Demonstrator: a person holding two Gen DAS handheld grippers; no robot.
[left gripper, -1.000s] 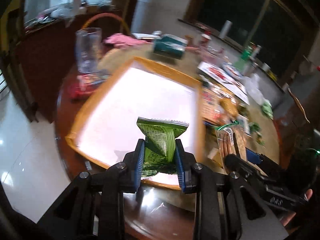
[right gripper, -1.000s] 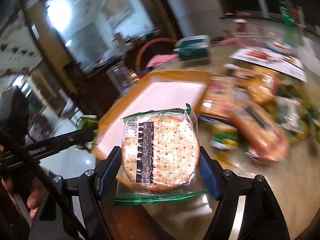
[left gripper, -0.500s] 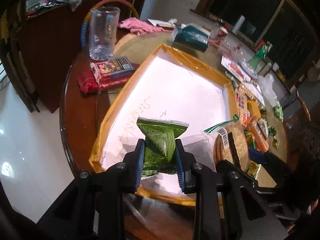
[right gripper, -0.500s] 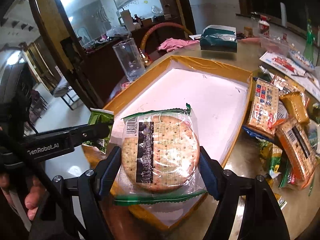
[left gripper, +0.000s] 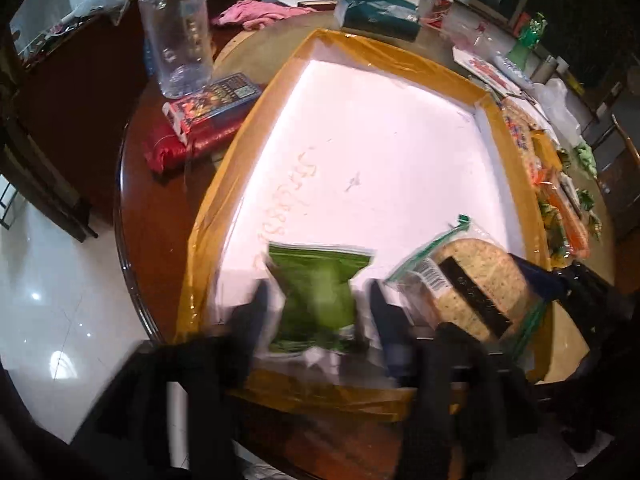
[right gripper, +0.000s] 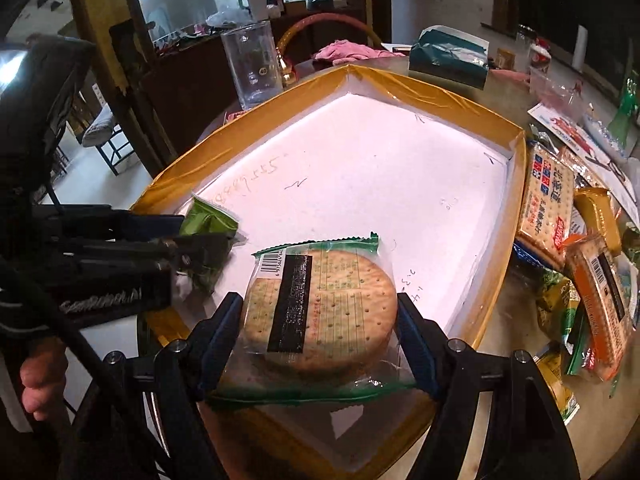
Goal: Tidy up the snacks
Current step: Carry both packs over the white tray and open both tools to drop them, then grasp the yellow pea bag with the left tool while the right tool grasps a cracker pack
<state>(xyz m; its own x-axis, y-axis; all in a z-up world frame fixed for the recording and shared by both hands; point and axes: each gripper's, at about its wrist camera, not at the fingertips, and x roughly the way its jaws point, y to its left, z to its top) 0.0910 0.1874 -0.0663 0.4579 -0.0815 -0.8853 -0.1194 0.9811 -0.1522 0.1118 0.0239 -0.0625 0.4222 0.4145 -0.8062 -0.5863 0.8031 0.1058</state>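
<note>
A shallow white tray with an orange taped rim (left gripper: 400, 52) (right gripper: 420, 88) lies on the round table. My left gripper (left gripper: 318, 292) hangs over its near left corner with its jaws opening. The green snack packet (left gripper: 316, 296) (right gripper: 208, 220) sits between the blurred fingers with a gap on each side. My right gripper (right gripper: 319, 304) is over the tray's near edge, shut on a clear-wrapped round cracker pack (right gripper: 320, 308) (left gripper: 468, 280). Its jaws are starting to ease open, and the pads still touch the pack's sides.
A clear glass pitcher (left gripper: 180, 40), a red packet with a card box (left gripper: 208, 108) on it and a teal tissue pack (left gripper: 380, 12) stand left of and behind the tray. Several snack packs (right gripper: 548, 200) crowd the table right of it. A hand (right gripper: 36, 376) holds the left tool.
The left jaws have spread off the green packet they were pinching. Both grippers have come lower and nearer over the tray's near end, the right one still carrying the crackers.
</note>
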